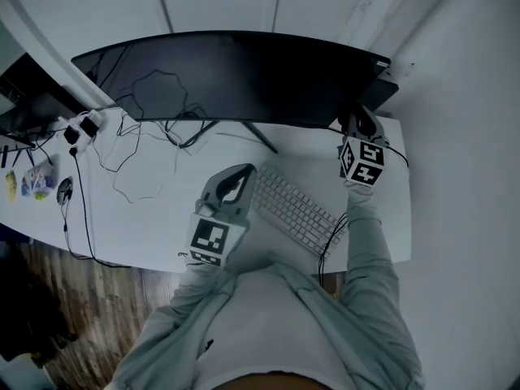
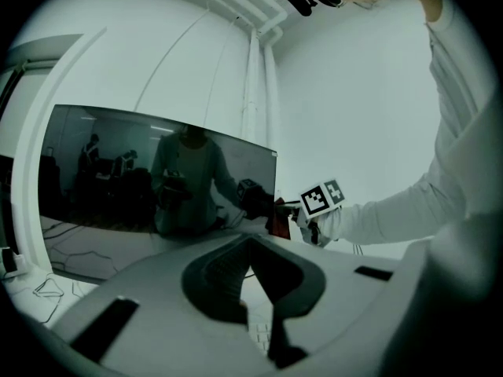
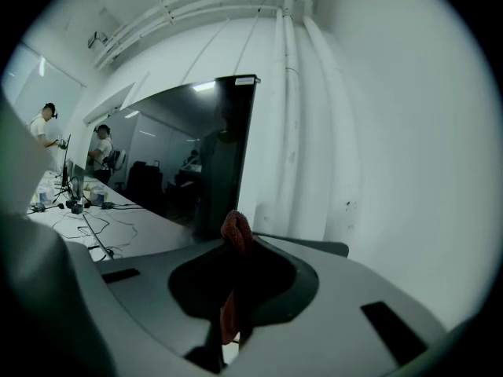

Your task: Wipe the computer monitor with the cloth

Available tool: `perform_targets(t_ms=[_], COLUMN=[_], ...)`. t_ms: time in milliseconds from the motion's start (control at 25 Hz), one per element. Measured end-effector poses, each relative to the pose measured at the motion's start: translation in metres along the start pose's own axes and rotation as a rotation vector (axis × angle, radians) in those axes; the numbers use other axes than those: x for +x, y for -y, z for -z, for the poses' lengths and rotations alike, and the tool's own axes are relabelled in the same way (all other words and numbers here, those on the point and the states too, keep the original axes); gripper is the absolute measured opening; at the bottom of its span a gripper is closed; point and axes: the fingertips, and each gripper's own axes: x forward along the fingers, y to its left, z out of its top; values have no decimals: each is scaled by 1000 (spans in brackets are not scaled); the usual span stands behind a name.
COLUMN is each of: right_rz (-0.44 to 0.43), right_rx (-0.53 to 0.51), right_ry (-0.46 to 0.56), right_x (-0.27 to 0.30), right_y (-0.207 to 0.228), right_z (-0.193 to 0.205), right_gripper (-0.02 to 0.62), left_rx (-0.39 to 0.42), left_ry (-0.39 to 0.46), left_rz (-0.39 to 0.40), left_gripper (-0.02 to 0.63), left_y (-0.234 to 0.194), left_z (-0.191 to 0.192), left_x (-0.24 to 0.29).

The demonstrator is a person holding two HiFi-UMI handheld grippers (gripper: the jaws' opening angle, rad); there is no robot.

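The cloth [image 3: 236, 230], a small red piece, is clamped between the closed jaws of the right tool [image 1: 361, 124]. A fold protrudes past the tips so that fabric, not the jaws, meets the glass. The tool presents the cloth at the right end of the monitor [image 1: 236, 75], at or just off the screen surface; contact cannot be confirmed. The monitor is a wide curved unit standing along the far edge of the table [image 1: 154, 218], with its screen dark. From this position, a stroke would probably start at the right end and run leftward. The left tool [image 1: 236, 177] is closed on nothing and is held low near the front edge of the table, just left of the keyboard [image 1: 296, 210], clear of the wiping path. Loose cables [image 1: 122, 149] lie toward the table's left edge, below the screen; a low stroke there could snag them.
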Motion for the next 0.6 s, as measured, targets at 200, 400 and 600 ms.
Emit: perform_targets(t_ms=[200,400,600], right_rz=[4,20,25], right_rx=[-24,-23,-20], right_ry=[91,152,199], right_x=[-9,-18,-26], right_y=[7,15,20], right_z=[-50,-92,-126], right_gripper=[38,39,40], left_rx=[9,11,17], left_ry=[19,31,43], left_rz=[-4,-4,-13], left_gripper=[21,21,21], left_y=[5,12,17], left_z=[-8,-12,-16], left_x=[-7,-13,-19])
